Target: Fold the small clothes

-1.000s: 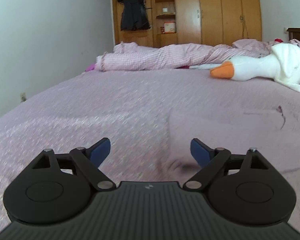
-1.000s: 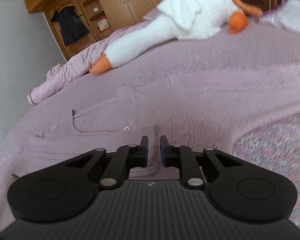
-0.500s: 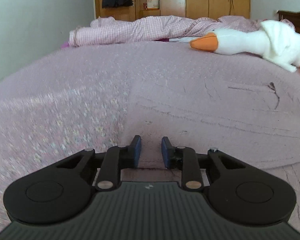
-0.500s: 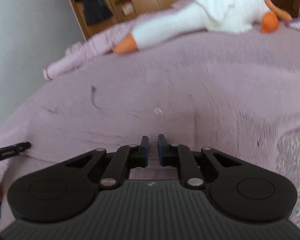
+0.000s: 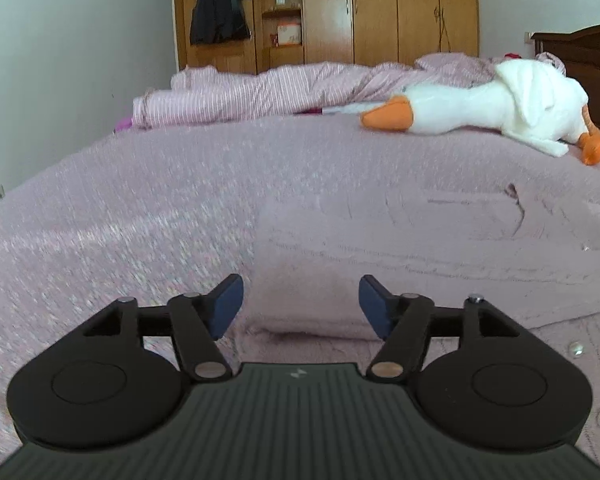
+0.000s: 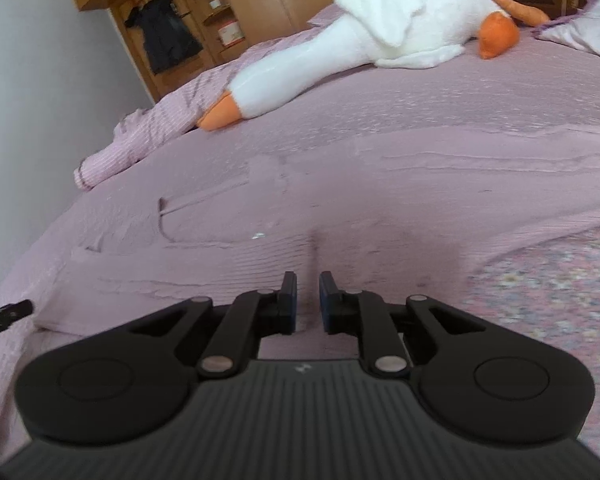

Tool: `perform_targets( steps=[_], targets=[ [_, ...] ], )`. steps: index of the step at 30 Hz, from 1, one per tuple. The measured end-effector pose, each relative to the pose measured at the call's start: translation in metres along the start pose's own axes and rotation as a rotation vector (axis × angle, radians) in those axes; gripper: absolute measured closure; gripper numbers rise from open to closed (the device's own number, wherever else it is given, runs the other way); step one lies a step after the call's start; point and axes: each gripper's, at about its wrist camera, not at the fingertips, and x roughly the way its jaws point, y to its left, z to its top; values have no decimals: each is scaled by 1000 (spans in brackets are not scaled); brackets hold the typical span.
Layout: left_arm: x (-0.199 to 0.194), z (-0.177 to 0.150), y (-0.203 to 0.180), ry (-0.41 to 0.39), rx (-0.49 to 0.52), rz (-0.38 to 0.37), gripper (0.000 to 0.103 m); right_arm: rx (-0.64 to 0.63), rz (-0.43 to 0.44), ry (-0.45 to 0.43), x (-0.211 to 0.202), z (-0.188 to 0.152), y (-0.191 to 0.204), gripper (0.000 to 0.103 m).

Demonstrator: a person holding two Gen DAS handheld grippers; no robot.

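A bedroom: a wide bed (image 5: pixel 140 208) under a mauve speckled cover, a wooden wardrobe (image 5: pixel 380 12) at the far wall, a rolled pink quilt (image 5: pixel 260 92) and a plush goose (image 5: pixel 500 104) lying beyond the work area. Spread flat on the cover is a pale pink knitted garment (image 5: pixel 400 248), close in colour to the bedding; its edges show as low ridges.

The left gripper (image 5: pixel 300 304) hovers low at the garment's near left corner with its jaws released and wide apart, a thick folded edge lying between and just ahead of them, apart from both pads. The right gripper (image 6: pixel 308 304) sits over the garment's near hem with its jaws drawn nearly together; a strip of knit shows in the narrow gap, but whether they pinch it cannot be told.

This looks like the set-up for a fold: each tool taking a near corner. The next move calls for the left jaws to drop onto the edge and clench, then both to lift and carry the hem toward the far side evenly.
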Motion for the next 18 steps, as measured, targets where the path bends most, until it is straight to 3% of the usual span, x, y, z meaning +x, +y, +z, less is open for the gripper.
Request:
perform_targets(
  steps=[2,4,6,7,13,18],
  targets=[
    [-10,7,2,-13,-6,2,26,24,-10,-6,-6,1,-10,87],
    [-18,15,6,-25,-19,-15,23,51,-21,-16,-12,4,-20,79],
    [-24,22,9,-30,-34,-26,19,87,-24,-41,-22,6,-34,45],
    [-26,24,11,-35,-39,-32,17,104,-23,-57,-27,7,-41,38],
    [-30,16,17,-86,-77,-48,14,156,-101,-138,-63,17,-93,34],
    [-24,5,16,-92,-123,-65,14,316,-198,-202,-91,19,-153,32]
  ],
)
